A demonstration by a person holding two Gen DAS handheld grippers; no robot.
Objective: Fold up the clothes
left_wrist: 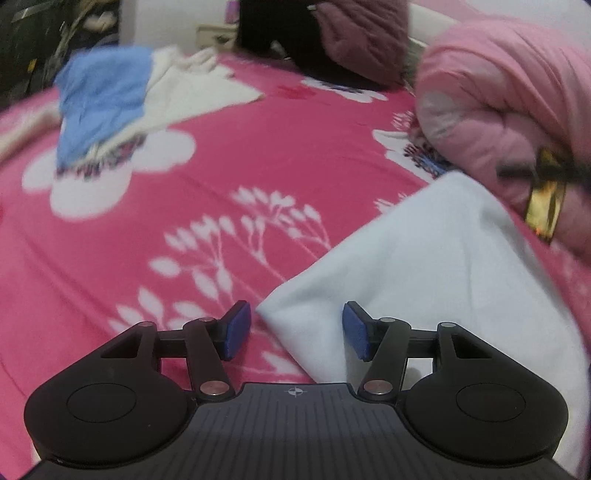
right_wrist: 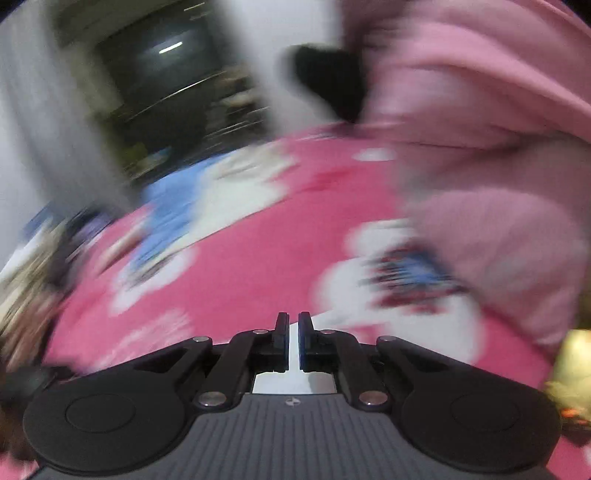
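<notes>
While the left gripper (left_wrist: 296, 329) hangs with its jaws parted and empty, the pale blue cloth (left_wrist: 424, 273) has its near corner just between them, running away up-right across the pink floral bedsheet (left_wrist: 258, 147). The right gripper (right_wrist: 293, 341) is pinched tight on a pale strip, likely that cloth.

I see a bed (left_wrist: 288, 147) with a pink flowered sheet, a white wall (left_wrist: 166, 22) behind and dark shelves (right_wrist: 177, 85).

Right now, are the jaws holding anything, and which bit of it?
The right gripper pinches the pale blue cloth by a thin edge between its shut jaws. The left gripper is open over the cloth's corner, holding nothing.
</notes>
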